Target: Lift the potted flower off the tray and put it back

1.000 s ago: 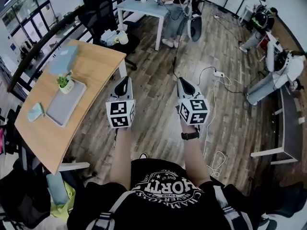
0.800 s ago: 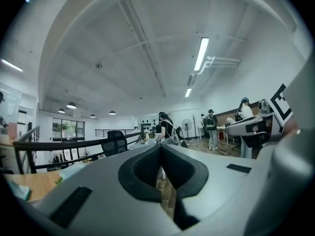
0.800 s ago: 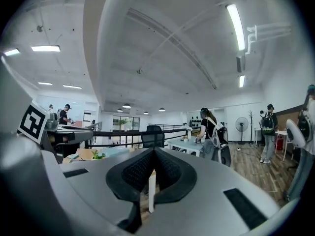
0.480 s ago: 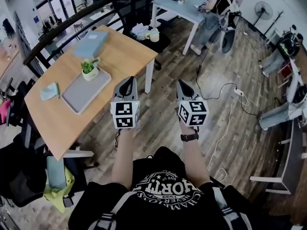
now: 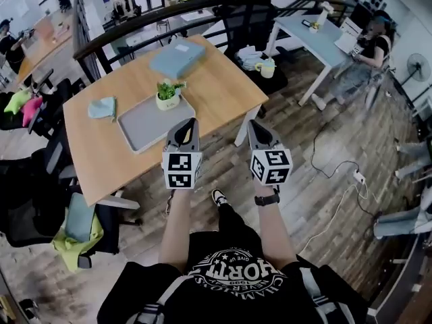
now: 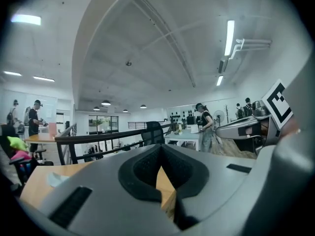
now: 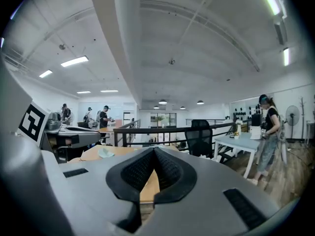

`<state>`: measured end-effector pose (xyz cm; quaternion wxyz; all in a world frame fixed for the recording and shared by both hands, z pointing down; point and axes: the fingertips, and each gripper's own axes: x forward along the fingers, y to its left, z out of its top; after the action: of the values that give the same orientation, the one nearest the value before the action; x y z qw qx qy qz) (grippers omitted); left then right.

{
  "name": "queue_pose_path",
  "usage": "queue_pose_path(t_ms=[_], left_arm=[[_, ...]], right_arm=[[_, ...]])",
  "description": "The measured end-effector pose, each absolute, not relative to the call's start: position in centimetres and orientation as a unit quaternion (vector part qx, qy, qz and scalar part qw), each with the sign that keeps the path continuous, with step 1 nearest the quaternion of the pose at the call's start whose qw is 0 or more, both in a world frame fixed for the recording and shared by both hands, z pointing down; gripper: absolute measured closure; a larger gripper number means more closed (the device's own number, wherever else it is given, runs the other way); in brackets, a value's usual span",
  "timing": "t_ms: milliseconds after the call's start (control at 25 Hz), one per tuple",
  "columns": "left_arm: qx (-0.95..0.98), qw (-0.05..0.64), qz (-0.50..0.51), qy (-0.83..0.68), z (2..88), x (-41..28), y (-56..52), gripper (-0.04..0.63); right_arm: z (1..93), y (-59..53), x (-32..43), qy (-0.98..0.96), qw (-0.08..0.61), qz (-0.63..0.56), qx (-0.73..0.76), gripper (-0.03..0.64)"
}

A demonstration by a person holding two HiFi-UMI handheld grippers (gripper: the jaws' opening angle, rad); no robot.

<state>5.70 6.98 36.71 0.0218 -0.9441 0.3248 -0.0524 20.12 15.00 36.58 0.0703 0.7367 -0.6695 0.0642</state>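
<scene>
The head view looks steeply down from above onto the left hand-held gripper (image 5: 190, 121) and right hand-held gripper (image 5: 254, 123), the worktop (image 5: 216, 86) just beyond their tips. Each gripper view sits close behind its own jaws, facing level; all three share that worktop.

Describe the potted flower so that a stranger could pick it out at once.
On the big wooden table lies a flat grey tray. The potted flower stands at the tray's far corner: the only upright green plant, in a small pale pot, unlike the flat blue cloth and box nearby.
</scene>
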Motion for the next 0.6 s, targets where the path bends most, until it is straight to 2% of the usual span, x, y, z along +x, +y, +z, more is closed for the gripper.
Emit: queue_pose_path(t_ms=[600], left_arm=[[-0.904, 0.03, -0.04, 0.424, 34.0, 4.2, -3.3, 0.577]], right_arm=[[34.8, -1.2, 18.6, -0.768, 0.068, 0.061, 0.634, 0.598]])
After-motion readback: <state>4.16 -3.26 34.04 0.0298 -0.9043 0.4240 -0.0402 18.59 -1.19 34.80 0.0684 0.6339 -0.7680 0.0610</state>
